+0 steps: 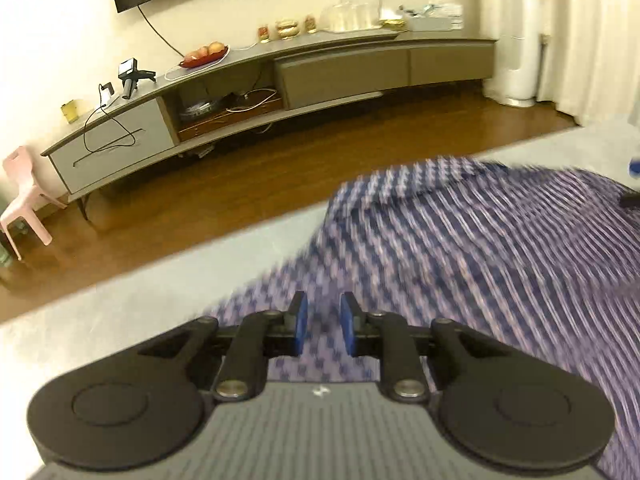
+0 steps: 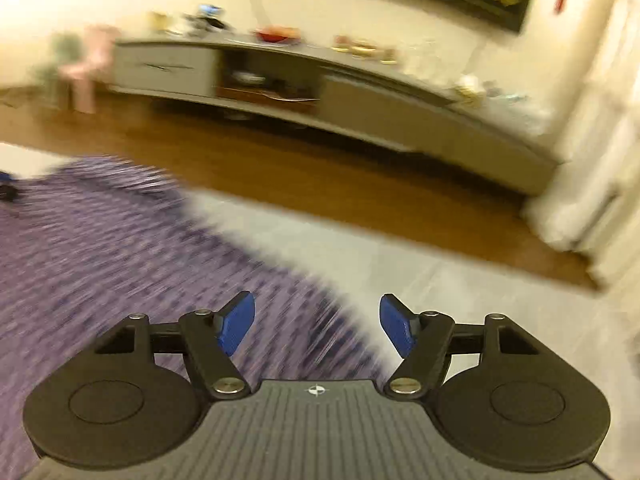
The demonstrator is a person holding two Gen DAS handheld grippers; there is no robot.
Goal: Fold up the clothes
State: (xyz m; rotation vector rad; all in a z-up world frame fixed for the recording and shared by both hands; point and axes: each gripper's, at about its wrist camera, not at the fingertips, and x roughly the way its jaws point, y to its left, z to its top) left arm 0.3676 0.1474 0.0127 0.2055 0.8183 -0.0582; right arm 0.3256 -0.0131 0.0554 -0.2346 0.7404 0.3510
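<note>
1. The left gripper [image 1: 325, 325] hangs low over the purple checked shirt [image 1: 480, 248], blue pads a narrow gap apart, cloth showing between them; whether they pinch it I cannot tell.
2. The right gripper [image 2: 317, 326] has its jaws spread wide, gripping nothing, right at the shirt's [image 2: 120, 248] edge.
3. The shirt lies spread on a pale grey surface [image 1: 140, 296], blurred.
4. Beyond: wooden floor [image 1: 224, 192], long TV cabinet [image 1: 344, 68], pink chair [image 1: 24, 196] at its end.
</note>
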